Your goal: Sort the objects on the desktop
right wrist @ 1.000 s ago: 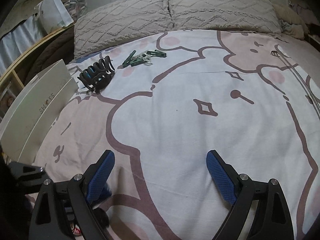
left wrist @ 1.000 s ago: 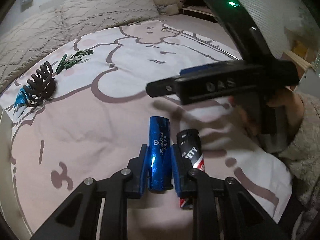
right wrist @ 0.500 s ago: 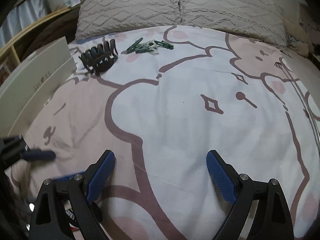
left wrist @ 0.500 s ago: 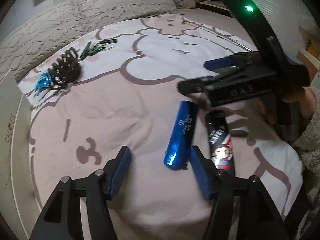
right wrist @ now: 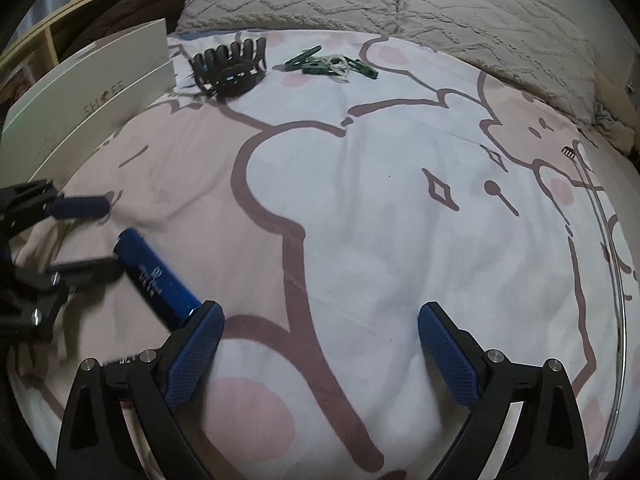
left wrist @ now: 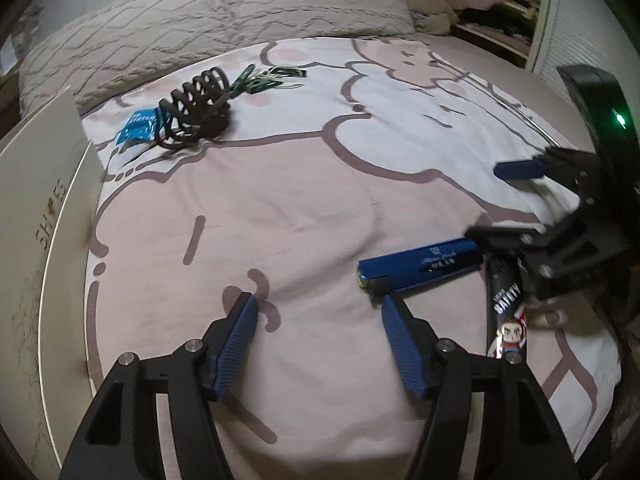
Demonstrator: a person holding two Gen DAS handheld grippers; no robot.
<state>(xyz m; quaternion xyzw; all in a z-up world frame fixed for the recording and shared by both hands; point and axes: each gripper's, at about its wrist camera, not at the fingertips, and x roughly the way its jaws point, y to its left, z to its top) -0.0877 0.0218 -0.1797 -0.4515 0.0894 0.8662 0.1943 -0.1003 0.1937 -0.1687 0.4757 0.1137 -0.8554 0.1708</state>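
Both grippers gape wide, holding nothing: left gripper (left wrist: 316, 310), right gripper (right wrist: 320, 320). Blue tube (left wrist: 420, 265) lies on the bed (left wrist: 280, 208) at 1 o'clock, hair claw (left wrist: 198, 106) and green pegs (left wrist: 268, 78) way off around 11.

Desk items scattered on bedspread.
Blue lighter (left wrist: 420, 266) flat at 4 o'clock, black lighter (left wrist: 505, 307) beside it; black claw clip (left wrist: 196, 108), blue packet (left wrist: 138, 127), green pegs (left wrist: 266, 78) grouped at 11 o'clock.

A home bedroom: a bed (right wrist: 360, 208) with cartoon-print sheet, quilted pillows (right wrist: 400, 4) at 12 o'clock, a shoe box (left wrist: 36, 208) at 9.
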